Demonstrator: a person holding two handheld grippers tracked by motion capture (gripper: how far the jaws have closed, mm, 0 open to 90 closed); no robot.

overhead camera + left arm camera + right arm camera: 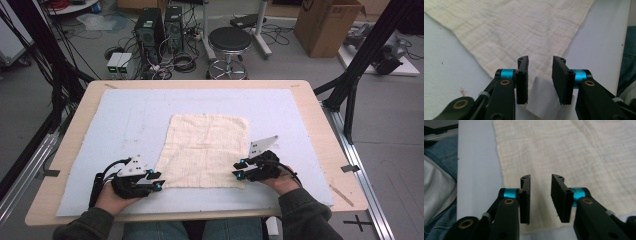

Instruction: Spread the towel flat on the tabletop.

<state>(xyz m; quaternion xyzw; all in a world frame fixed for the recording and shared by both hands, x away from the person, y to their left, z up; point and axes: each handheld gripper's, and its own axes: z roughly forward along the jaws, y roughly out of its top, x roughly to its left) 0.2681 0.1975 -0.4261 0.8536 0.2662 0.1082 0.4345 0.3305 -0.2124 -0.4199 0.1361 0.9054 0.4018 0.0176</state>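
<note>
We see a cream cloth (206,150) lying flat and spread out on the pale blue mat (125,115) that covers the tabletop (310,95), in the nearer half of the mat. At the cloth's near left corner sit the left tongs (156,180), spread, nothing pinched; in the left gripper view (539,80) the corner lies just past their tips. At the cloth's near right corner sit the right tongs (238,169), also spread, over the cloth's edge without pinching it, as the right gripper view (540,198) shows.
</note>
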